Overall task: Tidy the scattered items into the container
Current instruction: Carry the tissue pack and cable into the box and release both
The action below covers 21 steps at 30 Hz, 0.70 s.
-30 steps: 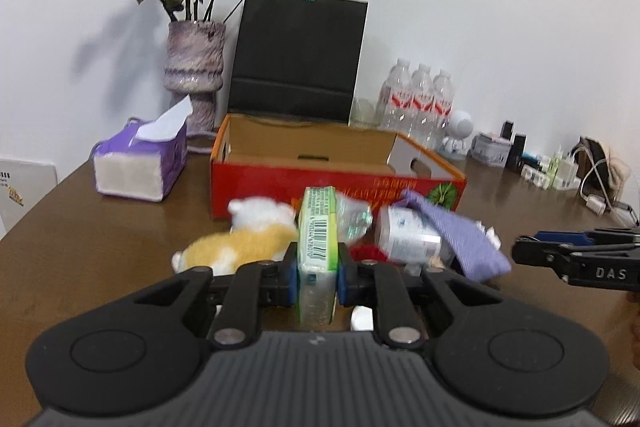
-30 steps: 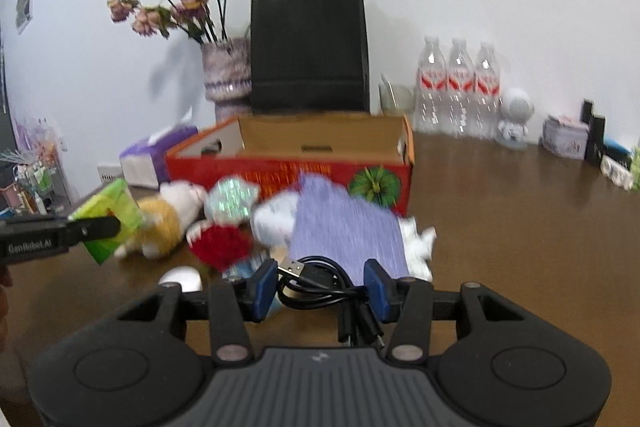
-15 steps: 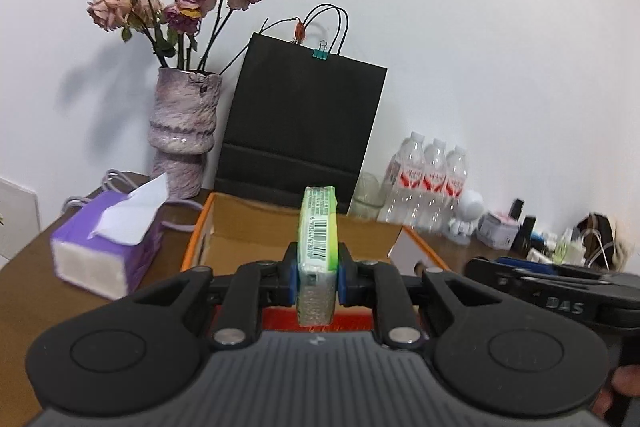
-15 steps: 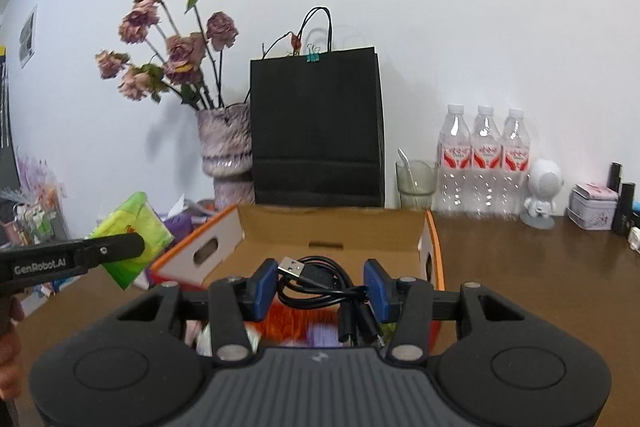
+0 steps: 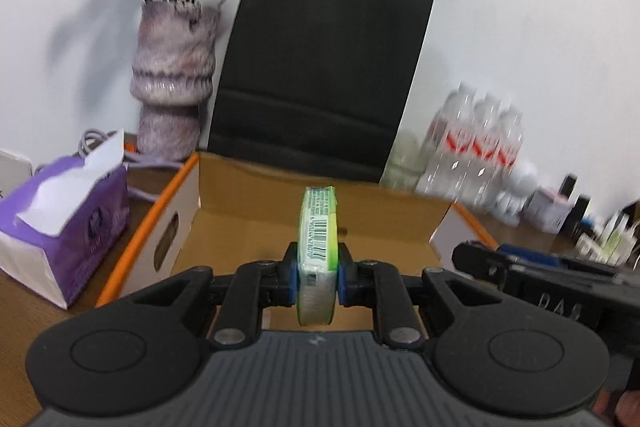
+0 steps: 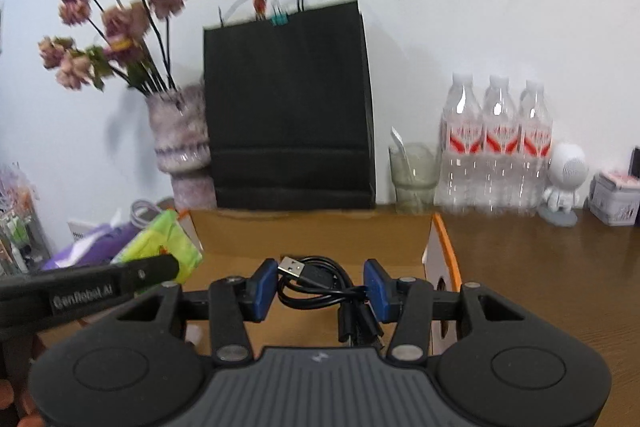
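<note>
My left gripper is shut on a green tissue pack, held on edge above the open cardboard box with orange rims. The pack also shows in the right wrist view, at the box's left side. My right gripper is shut on a coiled black USB cable, held over the box. The right gripper appears in the left wrist view at the box's right side. The other scattered items are hidden below both views.
Behind the box stand a black paper bag and a vase of dried roses. A purple tissue box sits to the left. Three water bottles, a glass and a white figurine line the back right.
Both grippers have moved forward and now sit over the box's opening, each still holding its item. The pile of items has dropped out of view.
</note>
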Motion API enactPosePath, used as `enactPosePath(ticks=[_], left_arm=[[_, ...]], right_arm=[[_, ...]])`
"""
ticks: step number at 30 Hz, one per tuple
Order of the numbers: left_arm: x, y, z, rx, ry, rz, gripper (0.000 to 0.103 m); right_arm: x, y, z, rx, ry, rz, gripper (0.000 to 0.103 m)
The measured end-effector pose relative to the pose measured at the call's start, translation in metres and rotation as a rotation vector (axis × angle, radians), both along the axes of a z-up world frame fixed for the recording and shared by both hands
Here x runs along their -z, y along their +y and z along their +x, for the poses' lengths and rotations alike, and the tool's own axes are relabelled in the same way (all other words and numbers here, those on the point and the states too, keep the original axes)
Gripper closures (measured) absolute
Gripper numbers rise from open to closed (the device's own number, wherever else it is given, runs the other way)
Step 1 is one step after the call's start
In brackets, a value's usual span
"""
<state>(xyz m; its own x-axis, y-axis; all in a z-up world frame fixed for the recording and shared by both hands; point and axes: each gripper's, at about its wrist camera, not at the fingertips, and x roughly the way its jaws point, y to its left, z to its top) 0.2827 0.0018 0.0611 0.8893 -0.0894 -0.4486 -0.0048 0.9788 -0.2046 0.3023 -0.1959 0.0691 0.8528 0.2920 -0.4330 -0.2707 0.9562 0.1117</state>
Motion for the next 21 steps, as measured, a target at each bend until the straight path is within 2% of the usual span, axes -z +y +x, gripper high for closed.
enactPosePath(ticks=[5,7,9,11,12,17,21], left_arm=[[0.001,-0.001,-0.001,-0.007,-0.005,0.019,0.085],[-0.001,0.000,-0.002,-0.015,0.002,0.018,0.077],[-0.004,0.001,-0.004,-0.039,0.007,0.021,0.018],[-0.008,0.003,-0.008,-0.091,-0.016,0.035,0.000],[-0.011,0.004,-0.010,-0.091,-0.030,0.034,0.000],[-0.019,0.009,-0.014,-0.099,-0.048,0.019,0.000],[-0.018,0.008,-0.015,-0.102,-0.047,0.026,0.000]], right_arm=[[0.008,-0.003,0.004,0.004,0.034,0.000,0.057],[0.008,-0.003,0.004,0.005,0.040,0.002,0.057],[0.006,-0.005,0.003,0.004,0.047,0.018,0.054],[0.002,-0.011,0.003,0.005,0.058,0.058,0.021],[0.000,-0.015,0.003,0.012,0.061,0.078,0.000],[-0.011,-0.031,0.001,0.024,0.050,0.156,0.000],[-0.016,-0.029,-0.003,0.038,0.018,0.120,0.000]])
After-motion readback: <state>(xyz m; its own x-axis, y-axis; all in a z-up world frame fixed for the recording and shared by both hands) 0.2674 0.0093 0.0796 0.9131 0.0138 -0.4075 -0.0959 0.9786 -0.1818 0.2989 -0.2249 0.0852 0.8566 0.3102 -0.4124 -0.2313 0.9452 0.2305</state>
